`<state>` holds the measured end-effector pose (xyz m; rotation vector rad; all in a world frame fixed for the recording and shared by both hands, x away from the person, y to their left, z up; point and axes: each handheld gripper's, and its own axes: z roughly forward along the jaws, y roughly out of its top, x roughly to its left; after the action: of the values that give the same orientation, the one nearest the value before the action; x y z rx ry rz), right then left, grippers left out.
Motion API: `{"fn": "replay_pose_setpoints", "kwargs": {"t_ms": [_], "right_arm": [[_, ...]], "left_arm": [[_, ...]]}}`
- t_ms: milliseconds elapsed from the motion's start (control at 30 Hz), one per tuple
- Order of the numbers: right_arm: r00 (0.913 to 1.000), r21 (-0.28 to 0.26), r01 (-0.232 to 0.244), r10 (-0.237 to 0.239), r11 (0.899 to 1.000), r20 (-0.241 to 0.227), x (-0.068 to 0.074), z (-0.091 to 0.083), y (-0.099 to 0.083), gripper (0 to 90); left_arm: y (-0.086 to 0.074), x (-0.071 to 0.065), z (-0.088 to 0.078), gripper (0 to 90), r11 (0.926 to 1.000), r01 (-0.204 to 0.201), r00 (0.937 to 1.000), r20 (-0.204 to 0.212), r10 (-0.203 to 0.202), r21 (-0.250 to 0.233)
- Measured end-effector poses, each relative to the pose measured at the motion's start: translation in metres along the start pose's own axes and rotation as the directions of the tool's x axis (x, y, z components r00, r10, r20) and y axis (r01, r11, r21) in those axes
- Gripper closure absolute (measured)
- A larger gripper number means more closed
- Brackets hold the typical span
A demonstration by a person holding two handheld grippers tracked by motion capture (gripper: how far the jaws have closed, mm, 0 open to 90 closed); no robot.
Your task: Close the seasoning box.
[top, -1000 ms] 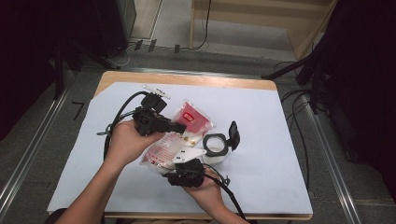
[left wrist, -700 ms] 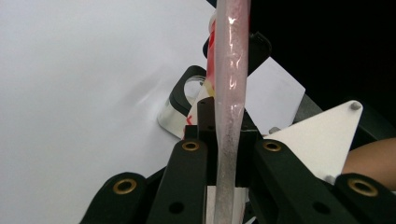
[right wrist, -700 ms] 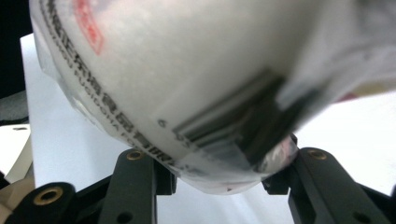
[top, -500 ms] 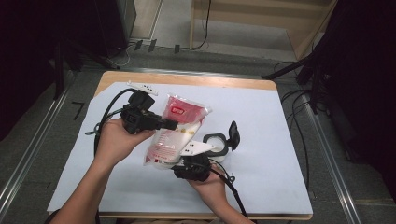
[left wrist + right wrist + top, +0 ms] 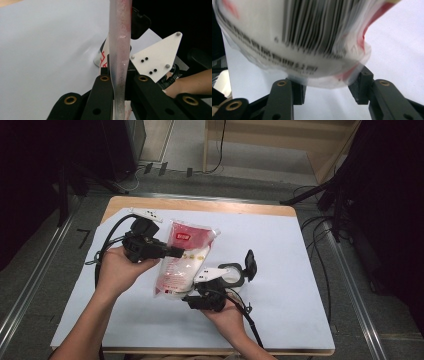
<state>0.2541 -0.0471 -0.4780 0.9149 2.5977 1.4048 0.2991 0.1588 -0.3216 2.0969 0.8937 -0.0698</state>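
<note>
A clear plastic bag [image 5: 185, 257] of white grains with a red label hangs tilted above the white table cover [image 5: 280, 240]. My left gripper [image 5: 177, 252] is shut on the bag's side edge, and the left gripper view shows the bag [image 5: 120, 50] edge-on between its jaws [image 5: 122, 82]. My right gripper [image 5: 197, 292] sits under the bag's lower end. In the right gripper view the rounded bottom of the bag [image 5: 299, 37], with a barcode, rests between the fingertips [image 5: 328, 87], which touch it on both sides.
A small round container [image 5: 232, 276] with its black flip lid [image 5: 250, 265] raised stands just right of the right gripper. Cables [image 5: 107, 237] trail from the left gripper over the table's left part. The wooden table edge [image 5: 200, 205] runs along the back.
The bag has gone from lying low on the table to raised and tilted. My left gripper moved up and left with it. The right gripper stayed near the bag's lower end.
</note>
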Motion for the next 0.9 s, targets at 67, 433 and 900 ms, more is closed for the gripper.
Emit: {"fn": "replay_pose_setpoints", "kwargs": {"t_ms": [67,433,900], "right_arm": [[1.0000,0.005,0.006,-0.006,1.000,-0.003,0.000,0.001,0.000,51.4],[0.9992,-0.011,0.016,-0.016,1.000,-0.037,0.000,-0.004,0.002,51.3],[0.9993,-0.018,-0.003,0.002,1.000,-0.037,-0.006,-0.020,-0.002,51.4]], "left_arm": [[0.000,0.002,-0.003,90.0,0.9998,0.004,1.0000,0.001,-0.004,-0.017],[-0.008,0.033,-0.004,90.0,0.9980,0.029,0.9889,-0.144,-0.037,-0.056],[-0.006,0.072,0.041,90.0,0.9945,0.027,0.9847,-0.169,-0.044,-0.101]]}}
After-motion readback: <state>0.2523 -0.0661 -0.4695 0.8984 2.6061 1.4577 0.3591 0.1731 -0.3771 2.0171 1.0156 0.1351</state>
